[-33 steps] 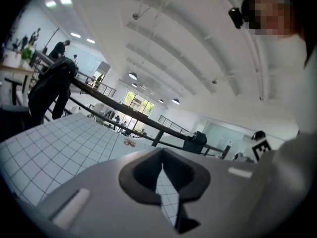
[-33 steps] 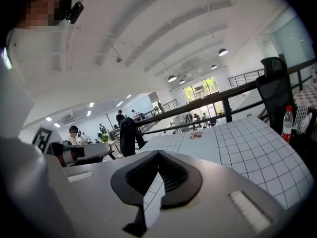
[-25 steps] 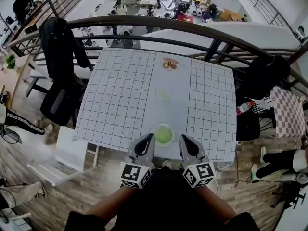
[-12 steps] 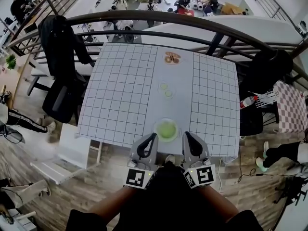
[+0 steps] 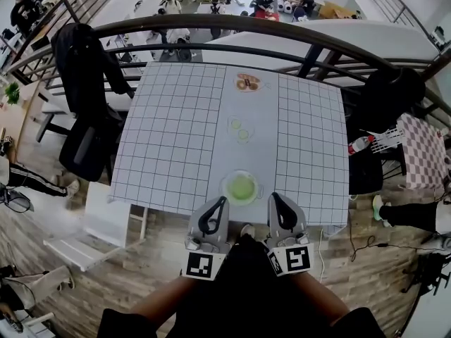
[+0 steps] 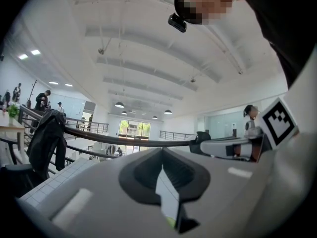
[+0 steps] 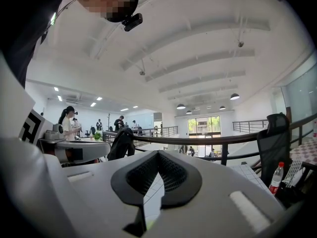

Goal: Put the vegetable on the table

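Note:
A round pale green vegetable lies in a clear bowl [image 5: 240, 187] near the front edge of the grid-patterned table [image 5: 169, 139]. My left gripper [image 5: 219, 203] and right gripper [image 5: 276, 198] hover side by side just short of that edge, either side of the bowl. Both are shut with nothing between the jaws. In the left gripper view the left gripper [image 6: 162, 158] points level over the table. The right gripper [image 7: 157, 157] in its own view does the same. The bowl is hidden in both gripper views.
A small clear dish with green slices [image 5: 238, 129] sits mid-table, and a plate of brown pieces [image 5: 247, 83] at the far edge. A dark curved railing [image 5: 232, 28] runs behind. A chair with a black jacket [image 5: 84, 83] stands left, a bottle [image 5: 358, 147] right.
The head view has shifted slightly, so the table sits a little higher in the frame. Both grippers stay shut at the near edge.

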